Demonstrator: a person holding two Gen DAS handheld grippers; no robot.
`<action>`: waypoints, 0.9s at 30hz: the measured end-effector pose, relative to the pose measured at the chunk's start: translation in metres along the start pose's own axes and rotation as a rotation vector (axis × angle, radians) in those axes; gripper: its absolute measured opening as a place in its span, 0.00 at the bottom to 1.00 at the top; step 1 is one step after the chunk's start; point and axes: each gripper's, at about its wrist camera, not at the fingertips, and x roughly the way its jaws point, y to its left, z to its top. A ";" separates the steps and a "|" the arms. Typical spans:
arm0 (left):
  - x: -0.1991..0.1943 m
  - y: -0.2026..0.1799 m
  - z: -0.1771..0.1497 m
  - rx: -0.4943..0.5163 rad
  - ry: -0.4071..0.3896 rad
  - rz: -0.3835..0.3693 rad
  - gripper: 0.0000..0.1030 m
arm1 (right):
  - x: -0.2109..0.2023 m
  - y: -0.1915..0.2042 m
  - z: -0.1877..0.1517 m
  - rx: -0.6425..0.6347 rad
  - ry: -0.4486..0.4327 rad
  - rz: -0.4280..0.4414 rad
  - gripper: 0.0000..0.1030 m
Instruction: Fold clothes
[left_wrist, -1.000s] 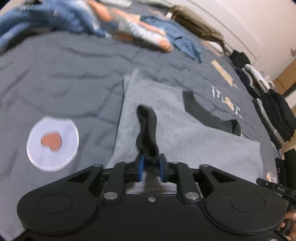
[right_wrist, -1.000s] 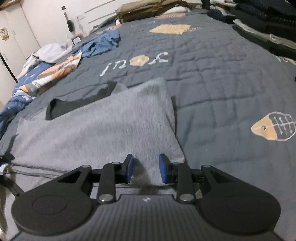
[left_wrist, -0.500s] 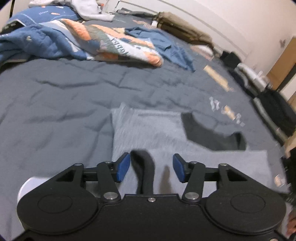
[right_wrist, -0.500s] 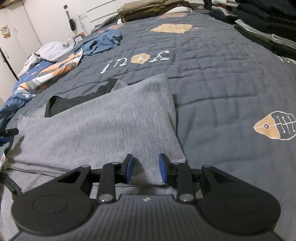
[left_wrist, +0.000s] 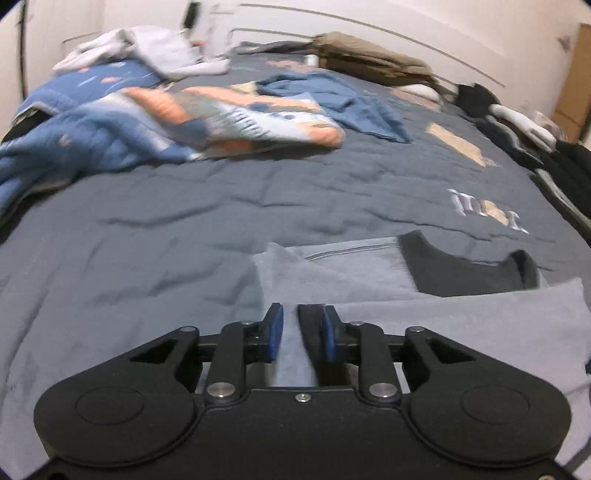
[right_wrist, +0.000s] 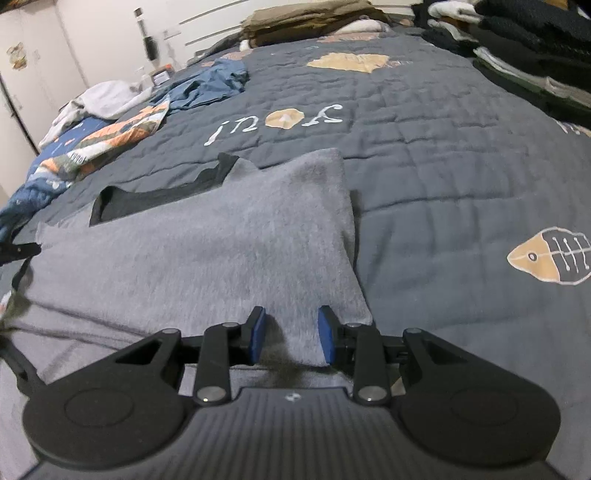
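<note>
A grey sweatshirt with a black collar lies partly folded on the dark grey quilt; it shows in the left wrist view (left_wrist: 461, 317) and the right wrist view (right_wrist: 207, 236). Its black collar (left_wrist: 465, 271) faces away from me. My left gripper (left_wrist: 301, 334) sits low over the shirt's near left edge, its jaws a narrow gap apart, with grey cloth and a black cuff (left_wrist: 314, 339) between them. My right gripper (right_wrist: 290, 338) is open, its jaws straddling the shirt's near right corner.
A blue and orange patterned blanket (left_wrist: 155, 118) and a blue garment (left_wrist: 340, 99) lie at the far side of the bed. Stacks of folded dark clothes (right_wrist: 535, 48) line the right edge. Tan folded clothes (left_wrist: 373, 59) sit by the wall.
My left gripper let go of the black cuff, opened wide, dropped lower with its view tilting up, and has now narrowed around the shirt's edge. The right gripper stayed open and nearly still.
</note>
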 end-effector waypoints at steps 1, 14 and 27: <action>-0.006 0.002 0.003 -0.021 -0.019 0.013 0.34 | -0.001 0.000 -0.001 -0.002 0.000 0.000 0.30; 0.004 -0.031 -0.025 -0.105 0.173 -0.407 0.51 | 0.001 0.003 -0.001 -0.006 0.000 0.001 0.38; -0.030 0.018 -0.022 -0.077 0.098 -0.179 0.54 | -0.011 0.000 0.000 0.057 -0.024 0.028 0.39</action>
